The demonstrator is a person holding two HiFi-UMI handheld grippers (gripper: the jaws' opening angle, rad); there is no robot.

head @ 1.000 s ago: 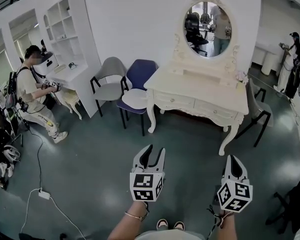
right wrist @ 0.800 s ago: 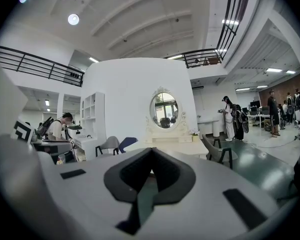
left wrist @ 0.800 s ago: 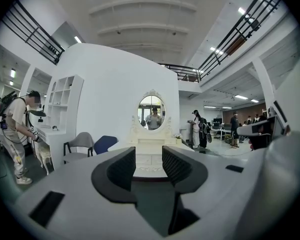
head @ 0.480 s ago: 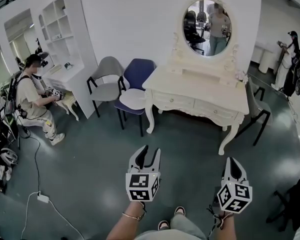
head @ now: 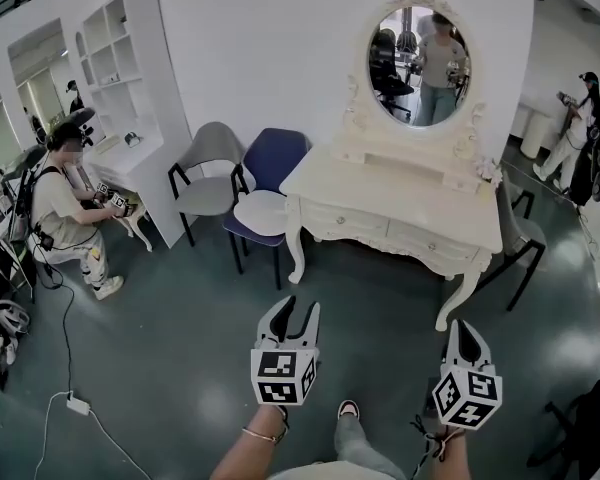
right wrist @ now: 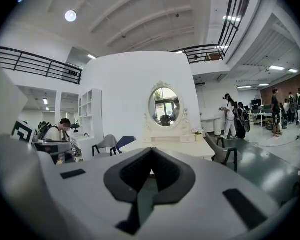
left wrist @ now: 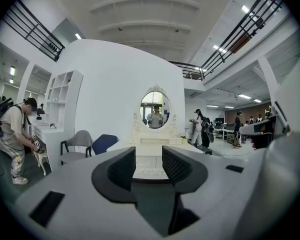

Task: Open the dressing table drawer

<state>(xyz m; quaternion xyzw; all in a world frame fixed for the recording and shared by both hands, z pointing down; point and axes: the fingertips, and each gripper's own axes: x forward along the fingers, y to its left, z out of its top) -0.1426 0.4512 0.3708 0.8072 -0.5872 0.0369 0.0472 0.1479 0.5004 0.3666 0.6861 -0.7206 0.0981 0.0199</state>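
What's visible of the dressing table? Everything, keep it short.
The dressing table is cream-white, seemingly painted wood with carved trim. It stands upright on curved legs on the green floor, back against the white wall. An oval mirror in an ornate frame rises from a low back shelf. Two front drawers sit side by side, both shut. What looks like small flowers rests at its right end.

The cream-white carved dressing table has one colour all over, with a pale raised ornament on its drawer fronts. The glossy dark green floor shows light patches. The grey shell chair has black legs. The dark blue chair has a white seat. The left gripper and the right gripper are white, black inside the jaws, and their cubes have black-and-white square markers.
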